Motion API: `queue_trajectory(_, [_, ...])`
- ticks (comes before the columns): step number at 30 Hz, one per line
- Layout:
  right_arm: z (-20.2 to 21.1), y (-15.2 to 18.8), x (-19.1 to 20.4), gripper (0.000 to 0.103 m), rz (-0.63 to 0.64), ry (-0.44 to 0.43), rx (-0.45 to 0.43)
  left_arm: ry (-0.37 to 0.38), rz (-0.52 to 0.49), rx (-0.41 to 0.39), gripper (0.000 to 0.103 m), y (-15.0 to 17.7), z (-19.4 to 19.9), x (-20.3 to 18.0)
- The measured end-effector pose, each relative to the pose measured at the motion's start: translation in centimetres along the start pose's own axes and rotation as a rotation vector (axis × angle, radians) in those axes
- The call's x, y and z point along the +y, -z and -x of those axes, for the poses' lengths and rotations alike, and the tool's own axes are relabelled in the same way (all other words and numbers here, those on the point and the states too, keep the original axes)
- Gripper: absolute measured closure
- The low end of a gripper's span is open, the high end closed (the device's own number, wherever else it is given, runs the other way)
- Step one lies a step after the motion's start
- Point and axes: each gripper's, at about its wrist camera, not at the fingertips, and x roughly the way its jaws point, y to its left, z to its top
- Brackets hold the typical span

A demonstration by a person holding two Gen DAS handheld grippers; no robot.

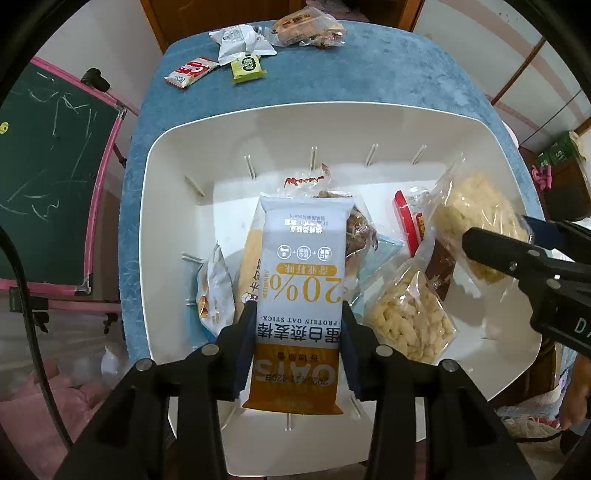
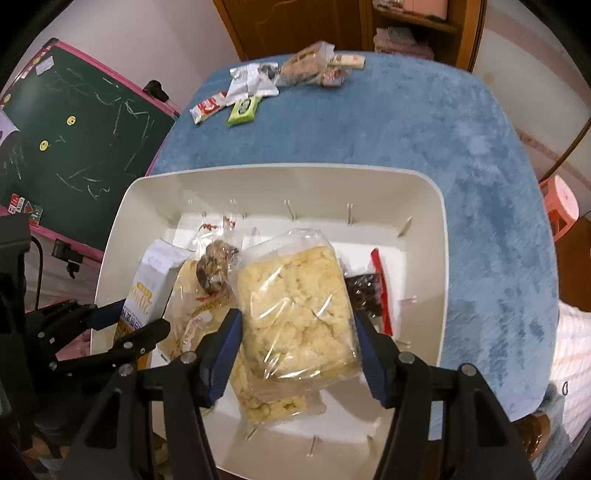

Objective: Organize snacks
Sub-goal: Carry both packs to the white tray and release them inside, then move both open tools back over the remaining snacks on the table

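A white and orange protein oat stick packet [image 1: 301,280] hangs over the white tub [image 1: 177,140], with my left gripper [image 1: 299,321] shut on its lower half. In the right wrist view my right gripper [image 2: 297,328] is shut on a clear bag of pale puffed snack [image 2: 295,299] above the tub [image 2: 258,173]. Inside the tub lie a second bag of puffed pieces [image 1: 406,321], a red packet [image 1: 408,221], a brown pastry in clear wrap [image 2: 216,267] and a yellow bread bag [image 1: 251,258]. Each gripper shows in the other's view: the right gripper [image 1: 498,229] and the left gripper [image 2: 142,317].
Loose snacks lie at the table's far end: a red-white packet [image 1: 190,72], a green packet [image 1: 248,67], a white wrapper [image 1: 236,40] and a clear pastry bag [image 1: 306,27]. A green chalkboard [image 1: 55,166] stands left of the blue-covered table [image 2: 461,166]; an orange stool [image 2: 559,203] is at the right.
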Motion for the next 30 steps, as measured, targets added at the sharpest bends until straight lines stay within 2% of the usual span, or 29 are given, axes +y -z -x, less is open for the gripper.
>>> queue_trajectory(1, [-0.1, 0.1, -0.1, 0.042, -0.007, -0.004, 0.005, 0.002, 0.0, 0.0, 0.061, 0.0, 0.0, 0.0])
queue_trajectory(3, [-0.2, 0.2, -0.1, 0.042, -0.013, -0.011, 0.003, 0.007, 0.001, 0.0, 0.05, 0.0, 0.1, 0.0])
queue_trajectory(5, [0.0, 0.3, -0.1, 0.042, -0.013, -0.015, -0.003, 0.0, 0.003, -0.011, 0.032, 0.1, 0.4, -0.1])
queue_trajectory(8, [0.1, 0.3, -0.1, 0.042, -0.016, -0.028, -0.007, -0.003, 0.003, -0.021, 0.023, 0.1, 0.7, -0.3])
queue_trajectory(19, [1.3, 0.4, -0.2, 0.042, -0.015, -0.048, -0.034, -0.026, 0.008, -0.007, 0.021, 0.2, 1.2, -0.8])
queue_trajectory(30, [3.0, -0.2, -0.5, 0.042, 0.004, -0.065, -0.079, -0.035, 0.018, -0.069, 0.021, -0.7, 3.5, -1.0])
